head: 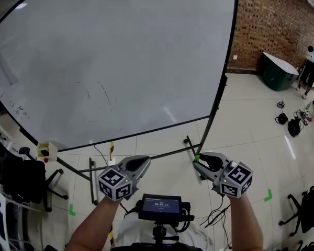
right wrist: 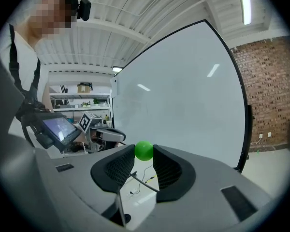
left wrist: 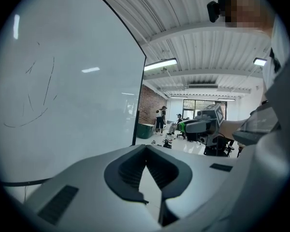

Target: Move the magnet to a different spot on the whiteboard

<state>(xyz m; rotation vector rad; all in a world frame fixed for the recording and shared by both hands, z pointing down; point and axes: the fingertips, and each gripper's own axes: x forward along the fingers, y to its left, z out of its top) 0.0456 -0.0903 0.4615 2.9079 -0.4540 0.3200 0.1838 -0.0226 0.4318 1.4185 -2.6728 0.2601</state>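
Magnet off the whiteboard, pinched in my right gripper.

The magnet (right wrist: 144,151) is a small glossy green ball, clamped between the tips of the right gripper (head: 197,161), whose black ribbed pads (right wrist: 117,170) press on both of its sides. In the head view it sits at 5 o'clock, clear of the board and low near its bottom right corner. The whiteboard (head: 120,51) is smooth, glossy white in a thin black frame (head: 226,61) with faint pen strokes, and fills 9 to 1 o'clock. The left gripper (head: 145,162) at 7 o'clock is a matte grey shell, jaws closed tip to tip on nothing. Both forearms rise from 6 o'clock, and the grippers point forward near level, tips angled inward. The tile floor (head: 251,140) below is shiny.
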